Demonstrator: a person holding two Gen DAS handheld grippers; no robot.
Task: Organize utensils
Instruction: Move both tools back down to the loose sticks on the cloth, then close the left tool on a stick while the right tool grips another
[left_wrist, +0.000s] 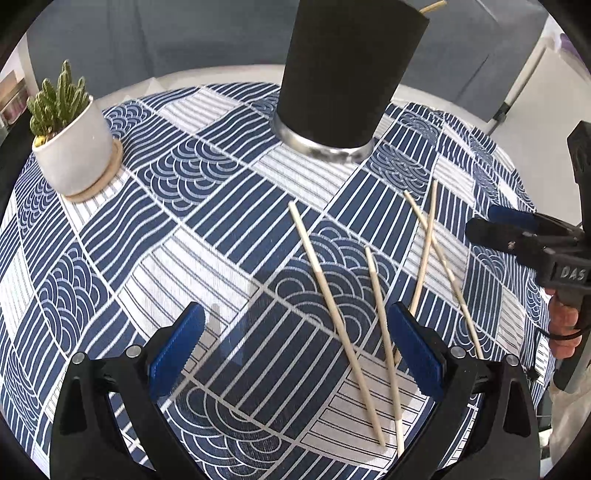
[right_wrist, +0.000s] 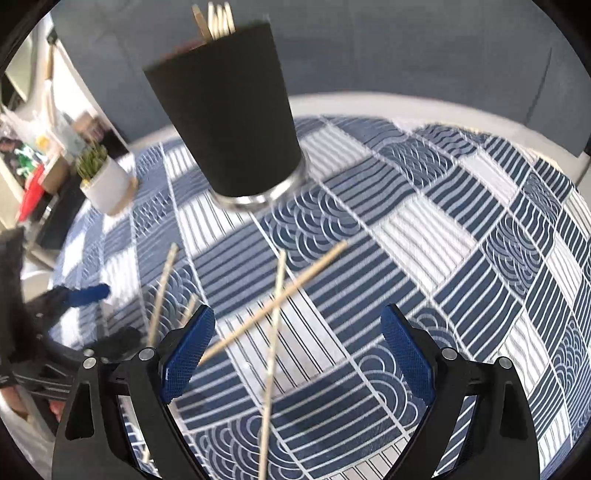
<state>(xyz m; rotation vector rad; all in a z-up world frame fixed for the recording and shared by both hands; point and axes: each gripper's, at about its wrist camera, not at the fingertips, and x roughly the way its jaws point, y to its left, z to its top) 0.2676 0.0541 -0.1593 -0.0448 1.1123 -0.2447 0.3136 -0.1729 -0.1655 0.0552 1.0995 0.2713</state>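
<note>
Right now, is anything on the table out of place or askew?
Yes. Four chopsticks lie loose on the tablecloth in front of the black holder. Two cross each other. The holder stands upright with utensils inside; nothing is spilled.

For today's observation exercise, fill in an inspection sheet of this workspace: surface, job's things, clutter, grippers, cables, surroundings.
Surface: table under a blue-and-white patterned tablecloth.
Job's things: four chopsticks loose on the cloth, two crossed; black holder upright, already holding utensils.
Clutter: potted plant on a saucer.
Grippers: left gripper and right gripper both open, above the chopsticks, holding nothing.
Cables: thin black cord by the person's hand.
Surroundings: grey wall; blurred shelves at the side.
</note>
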